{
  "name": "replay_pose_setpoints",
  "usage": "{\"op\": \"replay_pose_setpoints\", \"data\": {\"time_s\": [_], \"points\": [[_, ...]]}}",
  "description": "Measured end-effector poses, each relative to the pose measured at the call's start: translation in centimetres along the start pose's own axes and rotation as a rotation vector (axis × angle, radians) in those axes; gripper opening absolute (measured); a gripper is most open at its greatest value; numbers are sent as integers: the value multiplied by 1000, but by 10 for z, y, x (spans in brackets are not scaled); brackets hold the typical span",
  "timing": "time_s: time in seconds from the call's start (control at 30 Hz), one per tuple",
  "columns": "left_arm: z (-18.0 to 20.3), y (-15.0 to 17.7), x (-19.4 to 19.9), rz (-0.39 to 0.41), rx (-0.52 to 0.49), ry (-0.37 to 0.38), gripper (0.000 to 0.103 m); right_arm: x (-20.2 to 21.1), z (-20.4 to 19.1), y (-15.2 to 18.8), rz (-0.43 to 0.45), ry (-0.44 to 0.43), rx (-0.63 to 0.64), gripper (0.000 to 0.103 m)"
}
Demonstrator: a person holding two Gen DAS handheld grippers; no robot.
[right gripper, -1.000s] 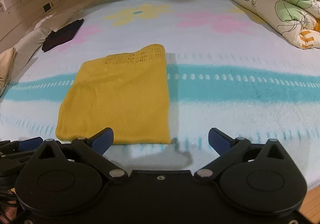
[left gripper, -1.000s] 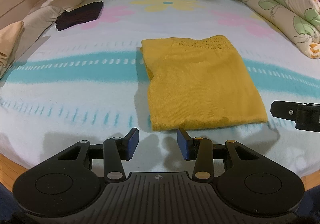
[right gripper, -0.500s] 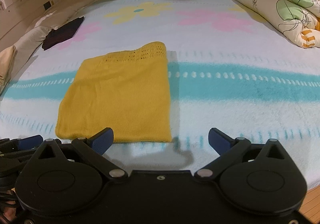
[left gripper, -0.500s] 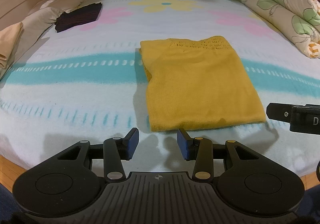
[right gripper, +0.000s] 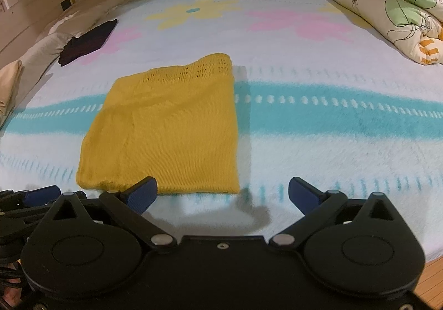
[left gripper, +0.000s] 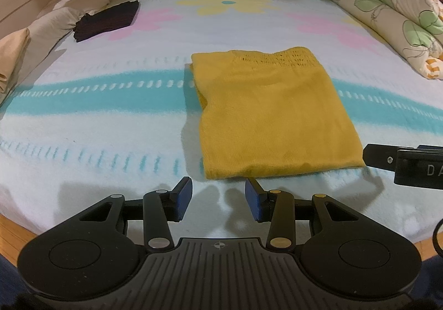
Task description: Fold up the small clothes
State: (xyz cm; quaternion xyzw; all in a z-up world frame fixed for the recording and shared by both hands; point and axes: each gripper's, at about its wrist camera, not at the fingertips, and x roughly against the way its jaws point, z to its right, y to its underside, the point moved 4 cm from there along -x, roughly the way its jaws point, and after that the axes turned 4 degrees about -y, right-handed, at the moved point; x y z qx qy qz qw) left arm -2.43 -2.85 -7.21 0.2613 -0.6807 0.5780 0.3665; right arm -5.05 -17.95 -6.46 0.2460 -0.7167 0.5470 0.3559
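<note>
Left wrist: yellow garment lies beyond empty left gripper.

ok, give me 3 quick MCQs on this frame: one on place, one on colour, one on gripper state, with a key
1. Where does the dark folded garment lie?
A. far left of the bed, near the pillow
B. on top of the sweater
C. on the rolled duvet

2. What colour is the folded sweater in the middle of the blanket?
A. pink
B. mustard yellow
C. teal

3. How are the two grippers?
A. both shut on cloth
B. left shut, right open
C. both open, holding nothing

Key:
1 A, it sits at the far left by the pillow.
2 B, the knit is yellow in both views.
3 C, the left gripper and the right gripper show gaps between their fingers, short of the sweater's near edge.
</note>
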Motion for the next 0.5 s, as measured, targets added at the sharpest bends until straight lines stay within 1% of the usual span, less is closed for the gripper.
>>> {"op": "replay_pose_setpoints", "data": {"time_s": [0.5], "points": [[-2,0,-2,-7,-1,21,41,-2,0,0,-10,-1,-4,101]]}}
